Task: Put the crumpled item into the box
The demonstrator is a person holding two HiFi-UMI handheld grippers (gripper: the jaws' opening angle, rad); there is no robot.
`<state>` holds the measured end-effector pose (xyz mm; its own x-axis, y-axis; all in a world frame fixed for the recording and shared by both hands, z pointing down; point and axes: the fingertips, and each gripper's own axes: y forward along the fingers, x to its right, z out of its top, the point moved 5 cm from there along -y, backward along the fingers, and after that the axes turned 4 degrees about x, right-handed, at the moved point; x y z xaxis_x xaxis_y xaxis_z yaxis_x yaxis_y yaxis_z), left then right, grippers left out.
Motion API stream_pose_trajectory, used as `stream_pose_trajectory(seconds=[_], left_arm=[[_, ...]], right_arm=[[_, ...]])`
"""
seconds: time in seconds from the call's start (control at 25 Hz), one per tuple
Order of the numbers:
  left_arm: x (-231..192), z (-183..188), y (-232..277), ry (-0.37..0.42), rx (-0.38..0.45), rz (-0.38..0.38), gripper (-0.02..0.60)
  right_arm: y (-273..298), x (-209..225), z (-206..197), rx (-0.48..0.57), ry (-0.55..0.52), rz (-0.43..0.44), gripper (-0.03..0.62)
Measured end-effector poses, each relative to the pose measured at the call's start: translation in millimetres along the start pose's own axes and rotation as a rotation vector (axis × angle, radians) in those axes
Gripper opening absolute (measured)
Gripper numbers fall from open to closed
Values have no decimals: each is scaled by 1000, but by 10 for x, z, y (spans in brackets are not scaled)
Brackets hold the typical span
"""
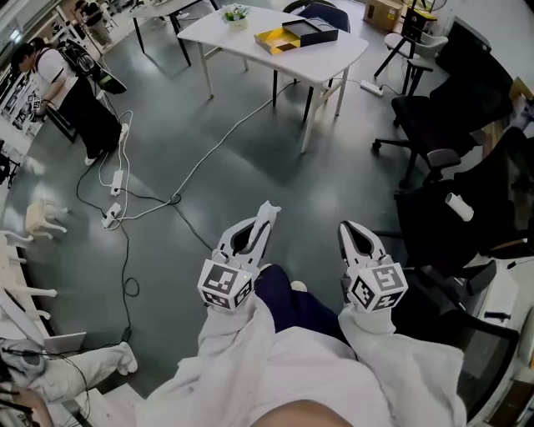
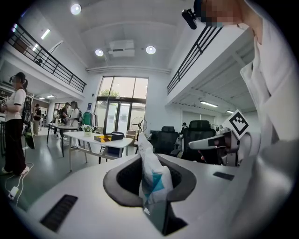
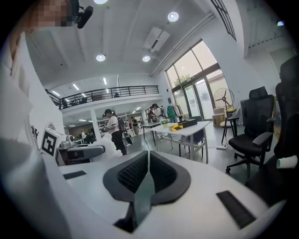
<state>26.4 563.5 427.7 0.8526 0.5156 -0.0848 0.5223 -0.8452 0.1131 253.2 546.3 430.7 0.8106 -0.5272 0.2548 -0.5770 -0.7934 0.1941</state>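
A crumpled white item (image 1: 268, 213) with a teal patch (image 2: 154, 179) sticks out between the jaws of my left gripper (image 1: 254, 235), which is shut on it. In the left gripper view the item fills the gap at the gripper (image 2: 148, 161) and rises above the jaw tips. My right gripper (image 1: 350, 235) is held beside it at the same height, shut, with nothing between its pads (image 3: 148, 161). A yellow and black box (image 1: 296, 35) lies open on the white table (image 1: 250, 42) far ahead across the floor. The box (image 2: 108, 137) shows small in both gripper views (image 3: 184, 124).
Black office chairs (image 1: 434, 108) crowd the right side. Cables and power strips (image 1: 117, 196) trail over the grey floor at left. A person (image 1: 67, 92) stands at far left. A small plant (image 1: 236, 14) sits on the table. Open floor lies between me and the table.
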Motion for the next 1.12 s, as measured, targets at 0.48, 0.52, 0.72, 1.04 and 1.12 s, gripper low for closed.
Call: stream_pose_trajectory(seconds=[0.48, 0.52, 0.72, 1.04, 1.12], left_arm=[[-207, -97, 154, -15, -13, 33, 63], [-254, -89, 200, -15, -10, 31, 63], [-536, -2, 482, -7, 1, 19, 63], [-1076, 189, 1036, -18, 22, 10, 63], [-1199, 220, 1147, -22, 18, 6, 63]], right_arm=[[322, 81, -30, -15, 10, 34, 38], [376, 103, -17, -15, 10, 31, 38], [696, 237, 100, -11, 11, 13, 38], [1405, 441, 374, -28, 11, 22, 38], [1570, 473, 437, -33, 11, 24, 38]])
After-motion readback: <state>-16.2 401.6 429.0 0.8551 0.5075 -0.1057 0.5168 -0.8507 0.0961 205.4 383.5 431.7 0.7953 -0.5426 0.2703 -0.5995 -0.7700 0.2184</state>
